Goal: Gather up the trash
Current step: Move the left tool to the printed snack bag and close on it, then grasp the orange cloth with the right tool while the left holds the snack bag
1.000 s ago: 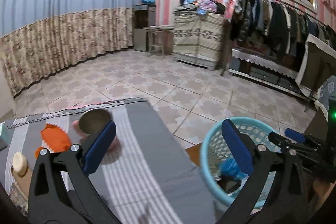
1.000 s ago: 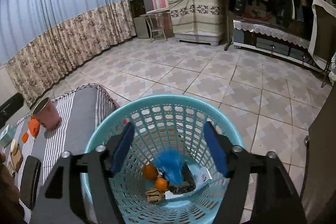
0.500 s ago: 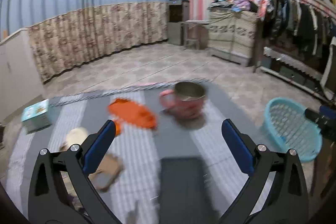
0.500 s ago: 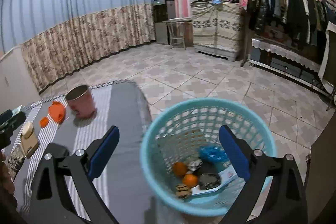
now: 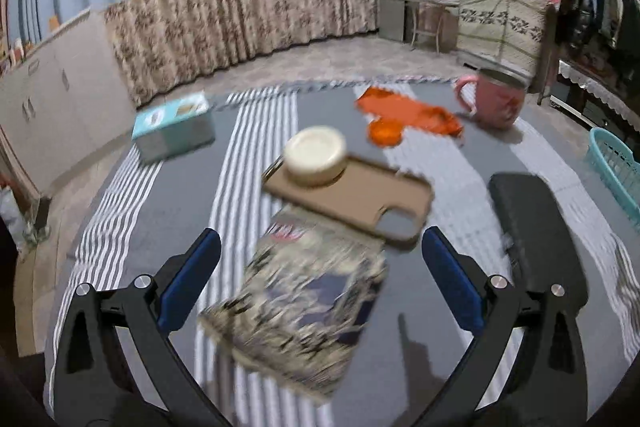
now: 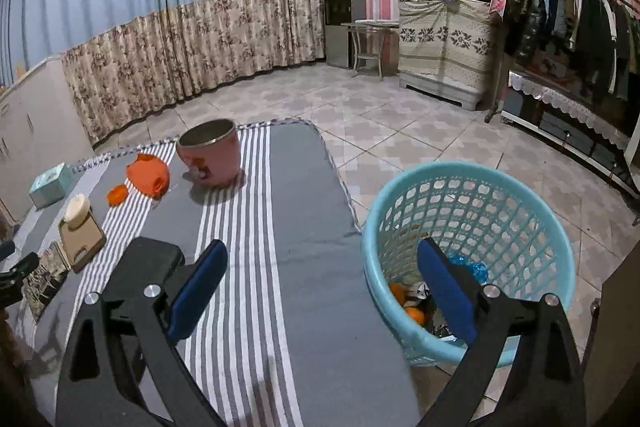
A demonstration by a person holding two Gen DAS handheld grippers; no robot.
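Left wrist view: the left gripper [image 5: 320, 287], jaws spread and empty, hovers over a crumpled wrapper [image 5: 296, 311] just beside the phone case [image 5: 352, 203]; the right gripper [image 6: 322, 291], released, hangs near the basket [image 6: 472, 187].

Both wrist views look down over the striped table [image 5: 256, 131], sharing the mug [image 6: 210, 157].

Basket [image 6: 472, 195] glossy plastic lattice; tablecloth [image 6: 296, 227] matt, probably woven.

Home bedroom: clothes rack [image 6: 568, 11], floral curtains [image 6: 192, 43].
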